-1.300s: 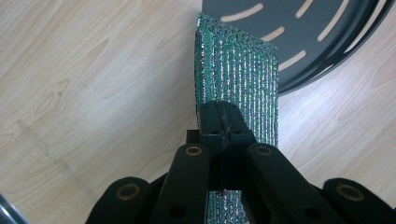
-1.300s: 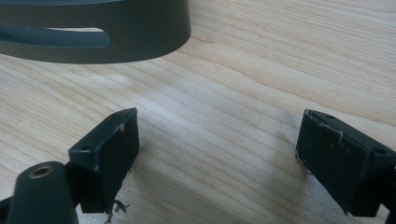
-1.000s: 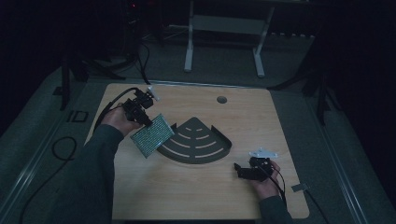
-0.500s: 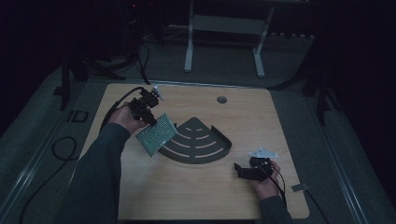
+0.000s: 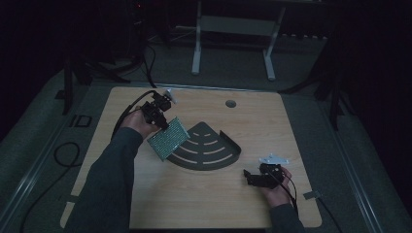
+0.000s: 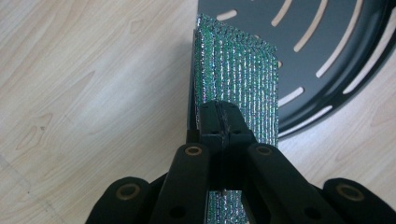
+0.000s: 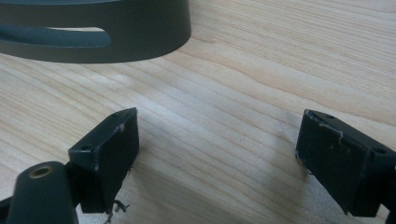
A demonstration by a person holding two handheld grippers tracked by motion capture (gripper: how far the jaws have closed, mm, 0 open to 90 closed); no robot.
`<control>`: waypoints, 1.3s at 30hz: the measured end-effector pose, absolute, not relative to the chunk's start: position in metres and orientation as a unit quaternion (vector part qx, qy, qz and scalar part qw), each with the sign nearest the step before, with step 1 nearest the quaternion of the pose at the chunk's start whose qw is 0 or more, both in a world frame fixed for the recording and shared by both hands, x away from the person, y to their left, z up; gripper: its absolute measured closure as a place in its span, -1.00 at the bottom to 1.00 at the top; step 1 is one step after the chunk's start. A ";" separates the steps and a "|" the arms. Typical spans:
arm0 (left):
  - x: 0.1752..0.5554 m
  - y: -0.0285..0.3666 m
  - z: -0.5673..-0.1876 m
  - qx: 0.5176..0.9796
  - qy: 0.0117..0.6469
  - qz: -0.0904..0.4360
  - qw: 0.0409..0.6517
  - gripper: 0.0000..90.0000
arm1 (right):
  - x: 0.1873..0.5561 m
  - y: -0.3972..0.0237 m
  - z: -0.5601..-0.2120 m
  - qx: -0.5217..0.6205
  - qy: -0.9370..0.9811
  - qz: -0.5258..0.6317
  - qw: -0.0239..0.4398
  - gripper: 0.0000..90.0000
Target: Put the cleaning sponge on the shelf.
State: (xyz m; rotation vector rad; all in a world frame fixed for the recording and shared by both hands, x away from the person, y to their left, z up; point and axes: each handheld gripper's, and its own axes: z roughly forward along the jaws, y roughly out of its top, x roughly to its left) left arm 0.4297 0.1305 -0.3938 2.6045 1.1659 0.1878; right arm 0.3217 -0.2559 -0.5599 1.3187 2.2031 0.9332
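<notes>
My left gripper point(image 5: 163, 119) was clamped on the green glittery pad point(image 5: 168, 139), its two jaws pinched tight together over the pad's near edge. In the left gripper view the pad point(image 6: 238, 79) stood up edge-on from the jaws, a thin folded sheet with shiny ridged rows, tilted over the wooden table point(image 6: 84, 84). Its far end reached over the rim of the dark slotted tray point(image 6: 336, 51). From the high view, the pad hung slanting just at the left edge of that fan-shaped tray point(image 5: 206, 150), which lay flat near the middle of the table point(image 5: 194, 204) (whether the pad's lower corner actually touched the tray or the wood I could not tell).

My right gripper point(image 5: 252, 178) sat low near the table's right front corner, well apart from the pad, pointing towards the tray. Its jaws stood wide apart with nothing but bare wood between them, and the tray's curved wall point(image 7: 93, 28) lay just ahead in the right gripper view.
</notes>
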 end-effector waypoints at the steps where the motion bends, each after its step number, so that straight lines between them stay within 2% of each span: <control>1: 0.431 0.129 -0.395 0.902 0.404 0.066 0.140 1.00 | 0.322 -0.256 -0.560 0.473 0.789 0.334 0.203 -0.71; 15: 0.442 0.124 -0.398 0.897 0.411 0.076 0.144 1.00 | 0.322 -0.256 -0.560 0.473 0.789 0.335 0.203 -0.71; 39: 0.456 0.102 -0.413 0.905 0.389 0.089 0.145 1.00 | 0.322 -0.256 -0.560 0.472 0.790 0.335 0.203 -0.71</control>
